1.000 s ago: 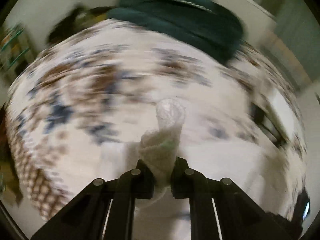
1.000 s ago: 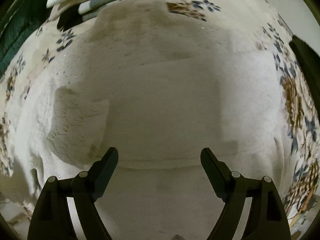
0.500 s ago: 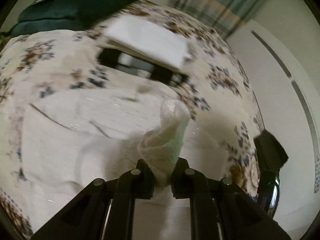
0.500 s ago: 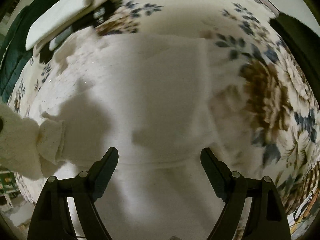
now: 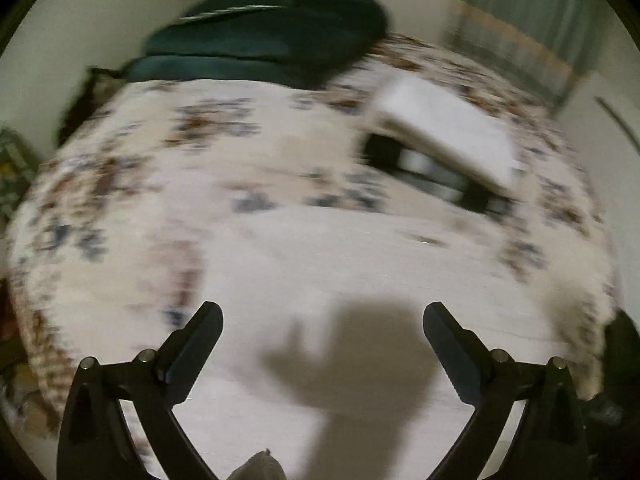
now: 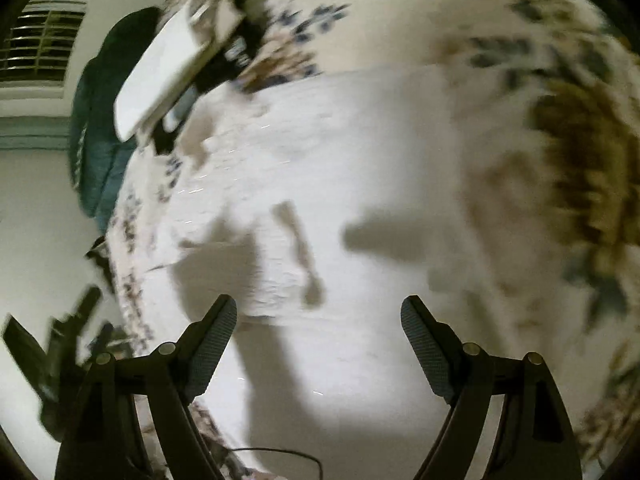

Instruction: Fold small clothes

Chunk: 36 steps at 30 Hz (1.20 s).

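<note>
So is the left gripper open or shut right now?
Open. The left gripper has just opened; its fingers stand wide apart with nothing between them.

Two wrist fisheyes, angled steeply down, close over bed, sharing white garment [image 5: 360,272] [image 6: 360,160]

Between the wide-spread jaws of the left tool [image 5: 323,322] nothing is caught, and straight ahead of it the white garment [image 5: 360,264] lies flat on the flowered bed [image 5: 132,184], leaving open room above. Further ahead to its right a white folded stack [image 5: 444,128] rises over something dark, and beyond it a dark green bundle [image 5: 264,36] seems, through the blur, to close off the bed's far end. The right tool [image 6: 319,316] also stands open over flat cloth.
</note>
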Each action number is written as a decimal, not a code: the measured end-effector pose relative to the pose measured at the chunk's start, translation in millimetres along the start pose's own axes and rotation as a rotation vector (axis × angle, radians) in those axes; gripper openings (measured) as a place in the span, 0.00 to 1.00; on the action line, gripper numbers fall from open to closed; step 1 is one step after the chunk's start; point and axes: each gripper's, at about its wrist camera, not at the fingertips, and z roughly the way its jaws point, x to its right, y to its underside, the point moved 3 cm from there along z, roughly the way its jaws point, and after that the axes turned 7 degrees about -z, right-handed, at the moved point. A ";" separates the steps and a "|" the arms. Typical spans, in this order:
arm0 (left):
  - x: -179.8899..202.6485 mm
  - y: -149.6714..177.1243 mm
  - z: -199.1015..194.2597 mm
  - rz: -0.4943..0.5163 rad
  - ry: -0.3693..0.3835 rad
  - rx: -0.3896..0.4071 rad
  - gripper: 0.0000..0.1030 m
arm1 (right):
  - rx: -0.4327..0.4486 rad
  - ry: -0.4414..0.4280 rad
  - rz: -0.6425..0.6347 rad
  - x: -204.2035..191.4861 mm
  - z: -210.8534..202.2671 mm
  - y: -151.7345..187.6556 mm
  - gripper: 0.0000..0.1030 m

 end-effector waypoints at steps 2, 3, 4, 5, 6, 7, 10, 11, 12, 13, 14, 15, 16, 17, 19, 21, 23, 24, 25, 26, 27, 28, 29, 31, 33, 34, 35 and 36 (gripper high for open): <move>-27.8 -0.3 7.0 -0.020 -0.060 -0.010 0.99 | -0.033 -0.006 -0.041 -16.9 24.4 -8.4 0.83; -40.7 -0.7 9.4 -0.029 -0.096 -0.012 0.99 | -0.050 0.005 -0.051 -22.2 37.3 -11.8 0.83; -53.7 -0.9 11.6 -0.038 -0.131 -0.010 0.99 | -0.064 0.013 -0.053 -26.6 50.0 -14.4 0.83; -63.4 -0.8 13.9 -0.046 -0.155 -0.013 0.99 | -0.083 0.012 -0.057 -31.2 65.1 -16.8 0.77; -68.2 -0.3 15.8 -0.051 -0.169 -0.015 0.99 | -0.100 0.018 -0.062 -34.9 77.7 -17.8 0.62; -75.8 -0.1 17.4 -0.060 -0.188 -0.015 0.99 | -0.116 0.031 -0.073 -37.8 87.5 -17.4 0.49; -85.8 -1.7 19.6 -0.077 -0.200 -0.016 0.99 | -0.077 0.106 -0.135 -50.7 95.0 -17.2 0.05; -88.5 -2.6 18.3 -0.084 -0.202 -0.010 0.99 | -0.032 0.138 -0.160 -56.0 85.2 -17.2 0.05; -89.1 -3.0 16.9 -0.088 -0.198 -0.005 0.99 | 0.009 0.149 -0.177 -60.7 72.3 -17.2 0.05; -87.9 -4.0 15.7 -0.090 -0.194 -0.003 0.99 | 0.051 0.150 -0.186 -65.1 53.9 -17.1 0.05; -85.6 -6.4 15.1 -0.089 -0.190 0.000 0.99 | 0.078 0.157 -0.190 -67.0 40.0 -17.6 0.05; -84.3 -7.7 15.4 -0.087 -0.187 0.003 0.99 | 0.104 0.164 -0.195 -67.3 23.8 -17.3 0.05; -81.3 -10.0 16.7 -0.082 -0.181 0.003 0.99 | 0.127 0.172 -0.197 -65.5 8.5 -17.6 0.05; -78.4 -11.5 19.4 -0.077 -0.172 0.000 0.99 | 0.144 0.189 -0.189 -60.6 -6.8 -19.4 0.05; -70.8 -14.6 27.4 -0.070 -0.160 -0.011 0.99 | 0.156 0.226 -0.165 -44.2 -28.1 -30.1 0.05; -61.9 -17.2 37.5 -0.057 -0.143 -0.029 0.99 | 0.156 0.275 -0.144 -25.2 -39.2 -41.6 0.05; -50.8 -20.2 50.7 -0.023 -0.144 -0.036 0.99 | 0.136 0.310 -0.118 -2.5 -40.6 -51.0 0.05; -46.3 -21.2 56.2 -0.005 -0.143 -0.040 0.99 | 0.124 0.322 -0.112 6.0 -38.5 -55.1 0.05; -42.1 -22.0 62.5 0.012 -0.144 -0.046 0.99 | 0.104 0.320 -0.111 14.3 -35.2 -58.7 0.05; -37.4 -22.5 70.0 0.035 -0.146 -0.053 0.99 | 0.080 0.311 -0.108 21.7 -31.1 -61.4 0.05; -32.7 -22.5 78.4 0.063 -0.153 -0.063 0.99 | 0.057 0.313 -0.106 27.6 -24.4 -62.2 0.06; -29.2 -21.9 85.3 0.087 -0.159 -0.074 0.99 | 0.027 0.324 -0.105 33.2 -17.1 -63.4 0.06; -24.6 -20.8 93.1 0.118 -0.161 -0.092 0.99 | 0.003 0.334 -0.088 39.2 -10.4 -65.0 0.10; -19.4 -20.0 98.2 0.154 -0.159 -0.103 0.99 | 0.003 0.360 -0.023 48.7 -15.0 -66.0 0.28; -13.5 -19.4 97.5 0.179 -0.141 -0.102 0.99 | 0.071 0.361 0.019 48.4 -31.9 -65.8 0.46; -10.3 -18.0 96.1 0.183 -0.125 -0.104 0.99 | 0.119 0.344 0.032 44.1 -41.6 -63.7 0.48; -7.0 -16.2 95.5 0.186 -0.113 -0.111 0.99 | 0.160 0.307 0.034 36.5 -48.8 -59.9 0.50; -3.2 -14.5 95.6 0.189 -0.103 -0.119 0.99 | 0.168 0.273 0.022 28.1 -48.6 -56.8 0.51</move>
